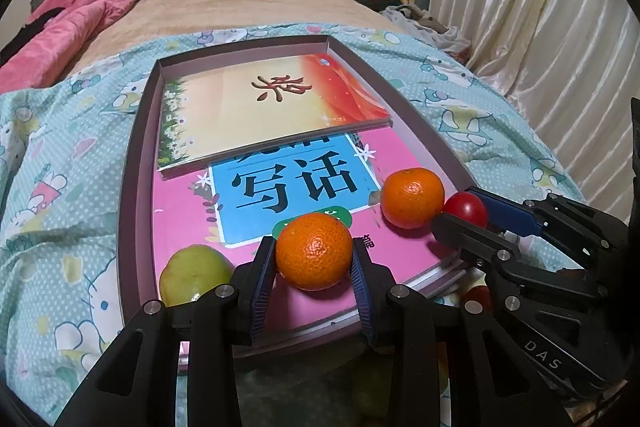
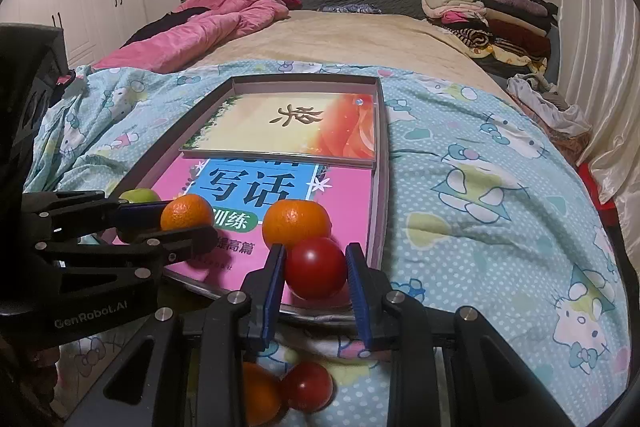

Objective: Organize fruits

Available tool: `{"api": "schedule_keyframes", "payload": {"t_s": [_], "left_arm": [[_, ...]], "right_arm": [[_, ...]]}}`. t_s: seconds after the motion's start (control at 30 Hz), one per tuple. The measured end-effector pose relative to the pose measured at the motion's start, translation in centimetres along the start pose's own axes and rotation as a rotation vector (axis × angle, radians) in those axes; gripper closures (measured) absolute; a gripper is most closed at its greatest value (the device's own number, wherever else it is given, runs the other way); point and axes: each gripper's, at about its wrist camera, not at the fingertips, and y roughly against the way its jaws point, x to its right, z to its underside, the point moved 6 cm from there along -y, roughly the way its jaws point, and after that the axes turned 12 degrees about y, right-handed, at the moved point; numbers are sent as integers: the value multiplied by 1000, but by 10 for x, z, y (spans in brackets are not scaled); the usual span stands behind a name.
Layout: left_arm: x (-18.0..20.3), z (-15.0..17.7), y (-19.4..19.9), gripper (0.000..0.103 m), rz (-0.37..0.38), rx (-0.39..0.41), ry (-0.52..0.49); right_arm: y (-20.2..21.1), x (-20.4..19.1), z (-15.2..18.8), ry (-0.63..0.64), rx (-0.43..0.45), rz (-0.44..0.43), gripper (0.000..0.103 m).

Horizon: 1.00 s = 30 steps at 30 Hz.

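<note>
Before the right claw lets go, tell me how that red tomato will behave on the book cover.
The tomato looks round and glossy, so it will probably roll on the smooth pink book. Its skin seems thin; a hard squeeze may bruise it.

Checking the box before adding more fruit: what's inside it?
Two books, a loose orange and a green fruit lie inside the box; its floor is mostly covered.

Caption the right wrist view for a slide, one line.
Right gripper fingers clamp a red tomato over the book-lined tray, beside an orange; left gripper holds another orange.
</note>
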Motion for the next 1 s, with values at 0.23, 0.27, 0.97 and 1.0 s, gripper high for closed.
{"api": "schedule_keyframes", "payload": {"t_s": [0.23,0.27,0.97,1.0], "left_arm": [[0,1,-1,66,-1,-1,-8],[0,1,-1,66,-1,-1,-7],[1,2,-2,65,4,-8,-4],[1,2,-2,65,5,-9,-2]], "right_arm": [[-3,-2,0,4,-8,-18,72],[-4,-3,0,3,-13,-24,72],[-4,-1,1,-8,-14,-30,72],[-4,0,1,-8,-12,-29,72]]}}
